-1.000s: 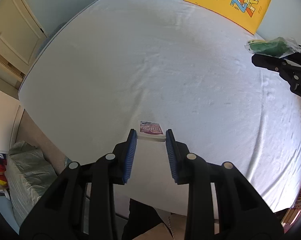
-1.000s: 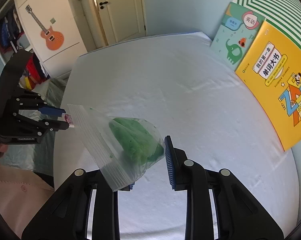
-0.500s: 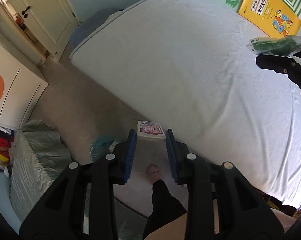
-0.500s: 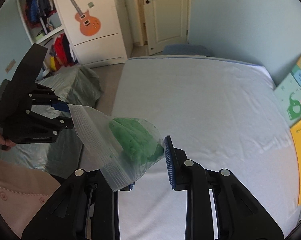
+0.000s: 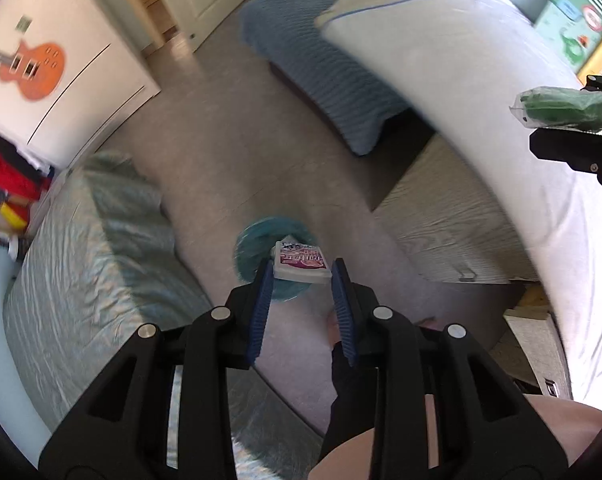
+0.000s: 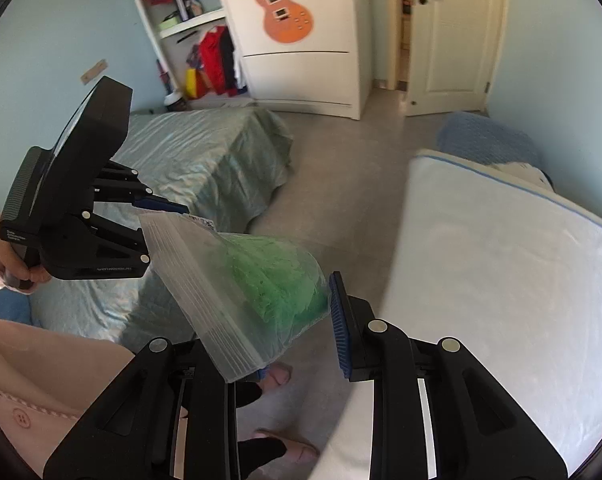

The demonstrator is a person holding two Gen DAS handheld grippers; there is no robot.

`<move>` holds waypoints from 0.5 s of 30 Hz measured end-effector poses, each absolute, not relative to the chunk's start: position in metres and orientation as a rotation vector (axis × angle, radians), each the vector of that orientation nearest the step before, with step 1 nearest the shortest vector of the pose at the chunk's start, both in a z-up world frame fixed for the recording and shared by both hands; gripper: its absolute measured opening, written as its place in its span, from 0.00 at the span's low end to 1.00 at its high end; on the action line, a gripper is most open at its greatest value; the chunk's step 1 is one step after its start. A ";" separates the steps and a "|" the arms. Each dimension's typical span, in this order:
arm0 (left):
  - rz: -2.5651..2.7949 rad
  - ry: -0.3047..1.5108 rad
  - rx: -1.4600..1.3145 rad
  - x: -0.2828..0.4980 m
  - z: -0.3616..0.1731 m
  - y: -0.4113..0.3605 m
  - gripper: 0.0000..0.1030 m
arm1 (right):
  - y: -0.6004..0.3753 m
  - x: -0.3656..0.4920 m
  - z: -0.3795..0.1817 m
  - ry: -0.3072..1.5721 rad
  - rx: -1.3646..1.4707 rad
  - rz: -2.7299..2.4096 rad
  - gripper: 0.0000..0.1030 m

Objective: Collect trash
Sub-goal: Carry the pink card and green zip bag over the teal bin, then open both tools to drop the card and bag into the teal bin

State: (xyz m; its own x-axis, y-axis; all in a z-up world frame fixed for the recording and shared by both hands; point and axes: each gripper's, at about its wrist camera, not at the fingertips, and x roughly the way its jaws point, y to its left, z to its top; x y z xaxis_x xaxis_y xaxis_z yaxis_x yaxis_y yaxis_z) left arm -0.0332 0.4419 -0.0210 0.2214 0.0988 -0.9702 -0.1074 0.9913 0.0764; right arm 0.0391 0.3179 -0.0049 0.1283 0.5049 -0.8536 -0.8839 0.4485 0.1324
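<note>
My left gripper (image 5: 303, 276) is shut on a small pink and white packet (image 5: 301, 264), held by its sides between the blue pads. It hangs over the floor, with a blurred round teal bin (image 5: 257, 248) right below it. My right gripper (image 6: 297, 300) is shut on a clear zip bag (image 6: 261, 280) with green stuff inside. The bag hides its left finger. In the left wrist view the bag (image 5: 565, 110) sits at the right edge between the right gripper's black fingers (image 5: 569, 152). The right wrist view shows the left gripper (image 6: 169, 208) to the left of the bag.
A bed with a white sheet (image 6: 501, 280) fills the right side, a blue blanket (image 5: 333, 80) at its end. Low furniture under a green cloth (image 6: 205, 152) stands on the left. A white wardrobe with a guitar sticker (image 6: 301, 60) and a door (image 6: 449, 40) lie beyond. The person's feet (image 6: 277, 374) are below.
Both grippers have swung off the bed and out over the floor, rolling as they went. The teal bin has come into view under the left gripper. Both grips are unchanged.
</note>
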 end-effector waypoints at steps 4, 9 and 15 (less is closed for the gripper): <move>0.180 1.351 -0.054 -0.041 -0.025 0.474 0.27 | 0.355 0.040 -0.013 1.012 -0.497 1.124 0.25; 0.209 1.357 -0.094 -0.051 -0.034 0.506 0.27 | 0.394 0.038 -0.025 1.038 -0.544 1.189 0.25; 0.236 1.367 -0.134 -0.055 -0.043 0.534 0.27 | 0.432 0.035 -0.040 1.063 -0.596 1.255 0.25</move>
